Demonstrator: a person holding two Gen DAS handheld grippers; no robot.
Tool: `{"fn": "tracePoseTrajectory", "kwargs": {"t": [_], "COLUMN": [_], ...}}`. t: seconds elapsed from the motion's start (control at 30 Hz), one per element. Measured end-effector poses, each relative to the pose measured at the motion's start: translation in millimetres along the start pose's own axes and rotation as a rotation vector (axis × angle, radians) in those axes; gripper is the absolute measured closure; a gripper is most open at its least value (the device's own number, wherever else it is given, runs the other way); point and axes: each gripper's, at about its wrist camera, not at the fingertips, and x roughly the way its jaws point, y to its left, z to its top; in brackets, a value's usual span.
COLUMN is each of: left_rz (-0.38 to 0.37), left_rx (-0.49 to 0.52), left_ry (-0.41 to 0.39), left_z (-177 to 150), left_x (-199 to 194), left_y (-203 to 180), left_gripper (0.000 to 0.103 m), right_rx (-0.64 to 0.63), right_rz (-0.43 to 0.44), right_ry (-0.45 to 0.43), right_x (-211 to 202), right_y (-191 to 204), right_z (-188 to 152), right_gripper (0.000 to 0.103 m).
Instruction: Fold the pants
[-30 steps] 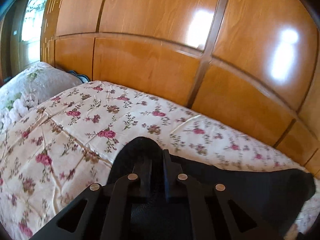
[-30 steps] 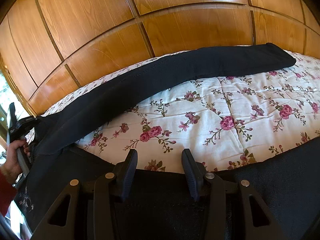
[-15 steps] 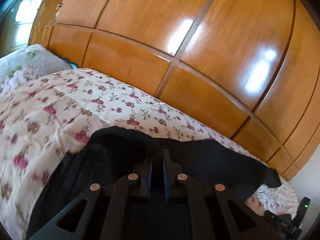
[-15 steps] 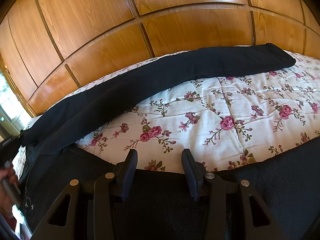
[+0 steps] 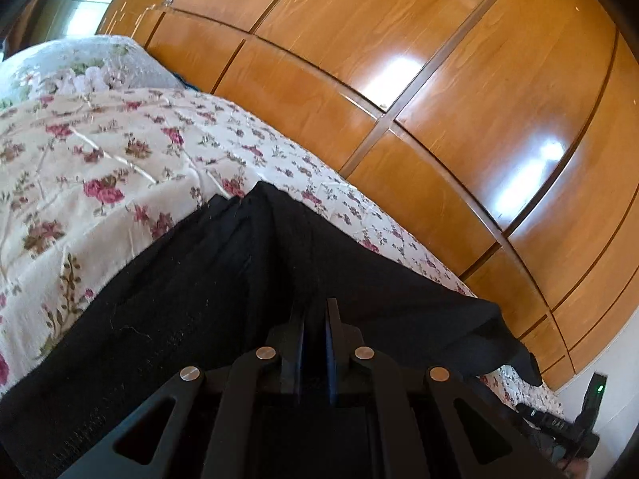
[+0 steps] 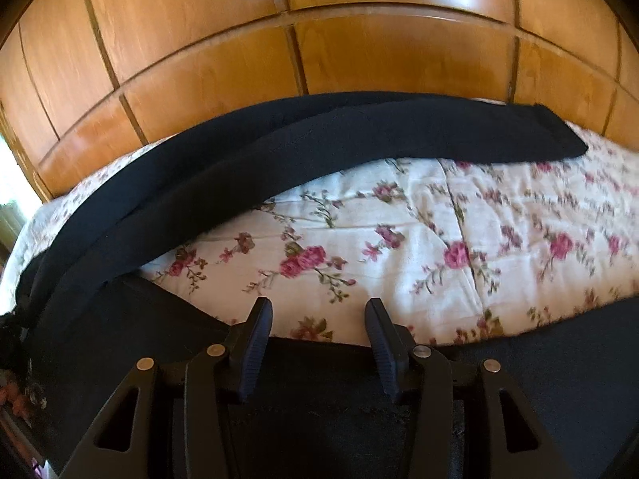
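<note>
- Left gripper (image 5: 314, 319): fingers almost pressed together, only a thin gap, pinching a bit of the black pants (image 5: 223, 279) between them.
- Pants in the left view: dark cloth bunched up to a peak just ahead of the fingertips, spreading down and to the left over the bed, with one end hanging off to the right.
- Right gripper (image 6: 318, 319): fingers (image 6: 255, 339) spread wide apart, holding nothing.
- Right fingertips low over the edge of the near pants leg, with flowery cover showing in the gap between them; touching the cloth or not, cannot tell.
- Pants (image 6: 279, 147) in the right view: lying on the bed, one long leg stretched across the far side from left to right, its end near the right side.
- Other leg lying close, right under the right gripper and running off to the right.
- Both legs joined at the left, with a patch of bare cover between them.
- Bed cover (image 6: 419, 247): white with pink roses and green leaves, a bit wrinkled.
- Pillow (image 5: 80, 68) with flowers on it at the far left end of the bed in the left view.
- Shiny brown wooden wall (image 5: 439, 80) of big panels right behind the bed.
- Small black device with a green light (image 5: 595, 399) at the bottom right of the left view.
</note>
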Motion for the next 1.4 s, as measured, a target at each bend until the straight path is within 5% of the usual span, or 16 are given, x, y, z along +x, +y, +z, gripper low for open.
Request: {"fn": "tracePoseTrajectory", "kwargs": {"t": [0.23,0.43,0.6,0.73,0.77,0.83,0.9,1.17,1.4], "left_rz": [-0.023,-0.041,-0.040,-0.036,-0.040,-0.043,-0.047,-0.131,-0.294], "left_rx": [-0.012,-0.019,-0.020,-0.017,-0.020,-0.022,-0.022,-0.079,-0.137], "left_ry": [-0.013,-0.018,-0.013,-0.006,-0.004,-0.004,-0.001,0.017,-0.121], "left_z": [-2,-3,-4,-4,-4,-4,-4,6,46], "left_x": [-1,-2,1,3,4,5,5,-5,-64], "left_y": [4,6,8,8,9,9,9,13,7], "left_gripper": [0.095,0.095,0.095,0.095,0.095,0.095,0.095,0.095,0.095], "right_rx": [-0.020,0.111,0.299,0.353,0.352,0.339,0.340,0.285,0.133], "right_rz": [0.117,0.169,0.137,0.088,0.101,0.131,0.192,0.346,0.353], "right_ry": [-0.048,0.099,0.222,0.234,0.218,0.195,0.163,0.000,-0.115], "right_x": [7,59,109,125,123,118,106,20,-34], "right_y": [51,89,88,80,77,73,66,62,72], "right_z": [78,132,141,129,126,123,122,104,71], "right_gripper": [0.049,0.041,0.041,0.044,0.047,0.075,0.088,0.088,0.088]}}
